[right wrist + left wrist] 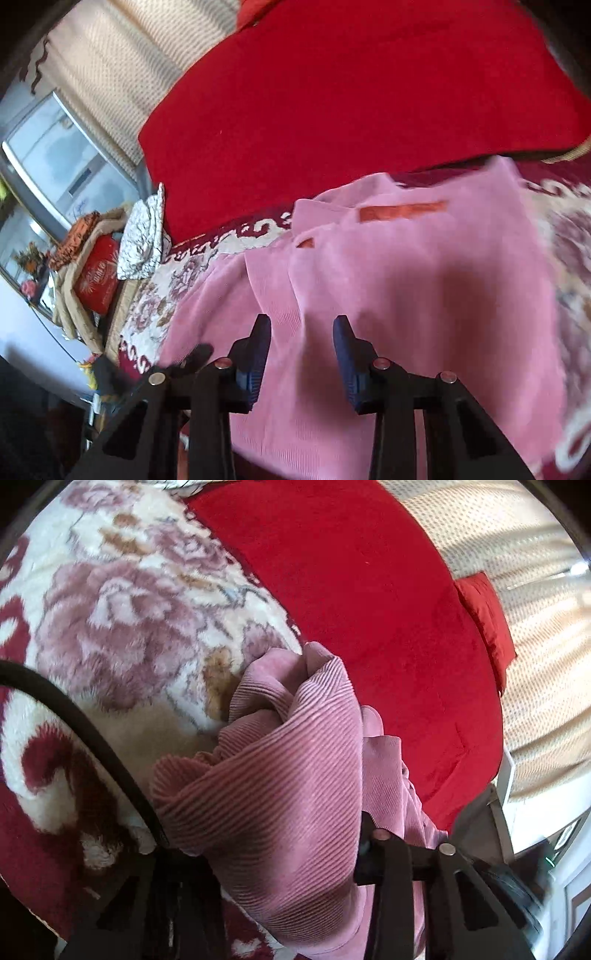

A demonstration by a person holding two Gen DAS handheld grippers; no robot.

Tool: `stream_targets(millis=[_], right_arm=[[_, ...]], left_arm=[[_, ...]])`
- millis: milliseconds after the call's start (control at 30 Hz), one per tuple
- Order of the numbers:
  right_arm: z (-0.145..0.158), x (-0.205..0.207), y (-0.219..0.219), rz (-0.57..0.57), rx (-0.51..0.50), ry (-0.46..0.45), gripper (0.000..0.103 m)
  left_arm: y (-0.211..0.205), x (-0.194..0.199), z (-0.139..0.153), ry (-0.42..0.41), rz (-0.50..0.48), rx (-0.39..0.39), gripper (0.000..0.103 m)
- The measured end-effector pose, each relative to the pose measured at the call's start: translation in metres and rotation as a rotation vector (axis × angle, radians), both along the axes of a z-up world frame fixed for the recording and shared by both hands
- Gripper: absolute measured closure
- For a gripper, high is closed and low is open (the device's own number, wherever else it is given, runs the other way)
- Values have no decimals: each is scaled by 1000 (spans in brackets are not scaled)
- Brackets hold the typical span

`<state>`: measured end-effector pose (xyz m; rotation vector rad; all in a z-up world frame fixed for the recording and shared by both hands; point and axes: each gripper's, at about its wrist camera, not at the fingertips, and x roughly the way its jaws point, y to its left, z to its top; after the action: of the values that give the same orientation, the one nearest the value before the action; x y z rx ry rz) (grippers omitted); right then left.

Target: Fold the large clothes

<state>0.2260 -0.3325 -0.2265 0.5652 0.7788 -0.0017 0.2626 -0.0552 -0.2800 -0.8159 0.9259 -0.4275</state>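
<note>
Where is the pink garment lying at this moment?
The pink garment lies on the floral blanket, just in front of the red cover; in the left wrist view it bunches up at the left gripper.

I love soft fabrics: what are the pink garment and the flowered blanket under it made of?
The pink garment looks like fine-ribbed corduroy or ribbed velvet: thin parallel ridges with a soft sheen. The flowered blanket seems a plush fleece, its fuzzy pile blurring the rose pattern. Exact fibre can't be told.
</note>
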Motion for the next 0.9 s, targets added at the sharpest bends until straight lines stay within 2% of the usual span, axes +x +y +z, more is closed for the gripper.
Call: stream_targets(millis=[67,100,133,167,267,333,400,433,500,600,667,733,767,800,833,867,900], right_arm=[[-23,22,-3,-7,3,66,67],[-50,38,-6,-1,-5,158,74],[-61,42,-8,-8,14,172,79],[-61,38,-13,-20,33,138,79],[-48,26,-19,4,77,141,79],[-41,12,-30,16,136,101,77],[-32,-6,-41,1,132,39,77],[-35,-11,-42,1,111,44,77],[-54,-11,-45,77,119,130,78],[-44,-29,-69,78,234,72,75],[-33,-45,-92,84,330,-24,75],[-23,-63,-120,70,408,-111,74],[-22,-69,-130,61,432,-133,72],[-21,-76,-145,51,469,-162,62],[-23,-81,-158,39,505,-183,29],[-26,-86,-170,15,546,-202,16],[-31,-90,-182,-16,597,-226,12]], left_arm=[[-3,0,6,-27,-8,37,69],[-4,-1,11,-43,-18,59,70],[-7,-2,17,-73,-32,81,71],[-9,-4,22,-93,-40,97,71],[-20,-13,49,-193,-75,179,72],[-28,-22,65,-270,-100,225,72],[-44,-33,85,-353,-133,298,72],[-56,-39,95,-394,-156,337,72],[-80,-53,113,-474,-204,414,72],[-123,-77,136,-586,-286,517,73],[-156,-93,147,-653,-342,583,73],[-186,-106,148,-701,-395,632,73],[-212,-115,145,-737,-442,690,73],[-232,-121,138,-762,-480,741,72],[-245,-125,131,-774,-508,774,72],[-262,-131,121,-779,-551,815,72],[-278,-136,107,-773,-602,852,72]])
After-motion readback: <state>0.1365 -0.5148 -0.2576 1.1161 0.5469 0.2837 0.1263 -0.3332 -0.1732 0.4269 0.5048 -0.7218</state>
